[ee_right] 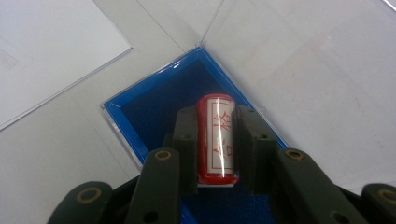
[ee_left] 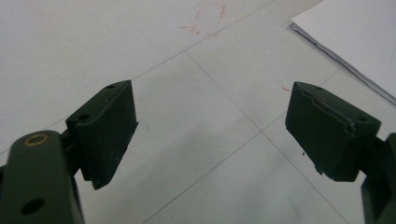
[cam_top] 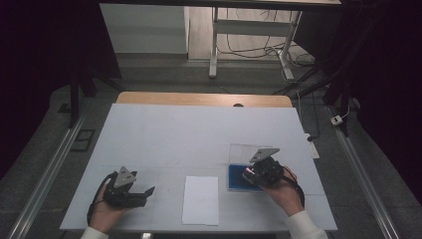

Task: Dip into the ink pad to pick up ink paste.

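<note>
A red cylindrical stamp [ee_right: 215, 140] with a white label of red characters sits between the two black jaws of my right gripper [ee_right: 215, 123], which is shut on it. It hangs just over a blue-lined box [ee_right: 154, 107] with a clear rim. From above, the right gripper [cam_top: 247, 173] is over that blue box [cam_top: 235, 179] at the table's right front. My left gripper [cam_top: 149, 190] rests at the left front, pointing right. Its jaws [ee_left: 210, 121] stand wide open over bare table with nothing between them.
A white sheet of paper [cam_top: 200, 199] lies between the two hands near the front edge; its corner [ee_left: 355, 37] shows in the left gripper view. A clear lid [cam_top: 244, 151] lies open behind the blue box. The white table [cam_top: 199, 134] stretches away beyond.
</note>
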`<state>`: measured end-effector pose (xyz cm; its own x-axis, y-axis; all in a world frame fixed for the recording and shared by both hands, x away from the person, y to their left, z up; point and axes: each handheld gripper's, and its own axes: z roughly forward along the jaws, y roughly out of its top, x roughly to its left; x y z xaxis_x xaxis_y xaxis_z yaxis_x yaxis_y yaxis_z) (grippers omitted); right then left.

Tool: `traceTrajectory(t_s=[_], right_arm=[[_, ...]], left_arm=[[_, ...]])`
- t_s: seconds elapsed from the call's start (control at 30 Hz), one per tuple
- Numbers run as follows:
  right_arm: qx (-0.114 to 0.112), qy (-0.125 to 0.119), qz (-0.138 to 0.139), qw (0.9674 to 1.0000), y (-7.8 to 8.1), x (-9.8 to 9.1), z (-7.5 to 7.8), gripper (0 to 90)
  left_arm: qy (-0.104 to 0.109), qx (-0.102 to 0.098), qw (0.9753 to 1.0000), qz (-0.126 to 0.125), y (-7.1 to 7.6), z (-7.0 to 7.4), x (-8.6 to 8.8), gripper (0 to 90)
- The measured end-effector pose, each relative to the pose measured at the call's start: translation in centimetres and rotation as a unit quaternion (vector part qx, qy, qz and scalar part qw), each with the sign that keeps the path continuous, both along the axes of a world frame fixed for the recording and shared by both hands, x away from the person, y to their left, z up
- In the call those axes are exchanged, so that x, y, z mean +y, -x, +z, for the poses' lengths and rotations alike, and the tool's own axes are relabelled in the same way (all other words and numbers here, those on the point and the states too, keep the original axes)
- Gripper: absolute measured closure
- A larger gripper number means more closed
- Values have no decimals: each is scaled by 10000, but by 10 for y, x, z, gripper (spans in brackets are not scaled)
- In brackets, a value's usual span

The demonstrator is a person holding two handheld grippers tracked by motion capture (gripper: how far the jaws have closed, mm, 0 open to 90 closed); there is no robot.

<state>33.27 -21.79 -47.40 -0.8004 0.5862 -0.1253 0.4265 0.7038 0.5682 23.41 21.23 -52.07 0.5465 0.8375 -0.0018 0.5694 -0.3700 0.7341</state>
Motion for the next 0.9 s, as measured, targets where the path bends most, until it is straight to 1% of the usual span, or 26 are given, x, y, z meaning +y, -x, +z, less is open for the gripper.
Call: traceTrajectory(t_s=[0.13, 0.17, 0.2, 0.27, 0.3, 0.33, 0.37, 0.4, 0.43, 0.53, 0.57, 0.6, 0.67, 0.77, 0.9], right_arm=[[17, -8, 16, 10000, 0, 0, 1, 710], [-16, -21, 57, 10000, -1, -1, 3, 709], [-1, -92, 57, 9999, 0, -2, 5, 708], [8, -70, 84, 9999, -1, -3, 6, 708], [-136, -160, 81, 9997, 2, -4, 9, 708], [-156, -228, 75, 9996, 3, -5, 12, 708], [-165, -393, 77, 9991, 4, -7, 17, 708], [-165, -393, 77, 9991, 4, -7, 17, 708], [-258, -516, 108, 9983, 6, -9, 27, 707], [-370, -688, 159, 9968, 13, -11, 42, 707], [-393, -696, 149, 9967, 15, -11, 45, 707], [-393, -696, 149, 9967, 15, -11, 45, 707], [-485, -766, 183, 9957, 18, -12, 53, 707], [-537, -835, 202, 9949, 21, -14, 60, 706], [-591, -878, 195, 9942, 22, -14, 62, 706]], left_arm=[[-1, -8, 10000, -2, 0, 0, 1, 168], [-4, -5, 10000, 6, -1, 0, 1, 168], [-7, -3, 10000, 11, -1, 0, 2, 168], [-4, 5, 10000, 16, -1, -1, 2, 169], [-35, 4, 10000, 25, -2, -1, 2, 169], [-35, 4, 10000, 25, -2, -1, 2, 169], [-33, 7, 10000, 16, -2, -1, 2, 169], [-35, 1, 10000, 21, -2, -1, 2, 169], [-26, -1, 10000, 13, -1, -1, 2, 169], [-29, 1, 10000, 7, -1, -1, 2, 169], [-29, 1, 10000, 1, -1, -1, 2, 169], [-36, -4, 10000, -5, -1, -1, 2, 169], [-32, -4, 10000, 0, -1, -1, 2, 169], [-31, -1, 10000, 7, -1, -1, 2, 169], [-33, 7, 10000, 5, -1, -2, 1, 169]])
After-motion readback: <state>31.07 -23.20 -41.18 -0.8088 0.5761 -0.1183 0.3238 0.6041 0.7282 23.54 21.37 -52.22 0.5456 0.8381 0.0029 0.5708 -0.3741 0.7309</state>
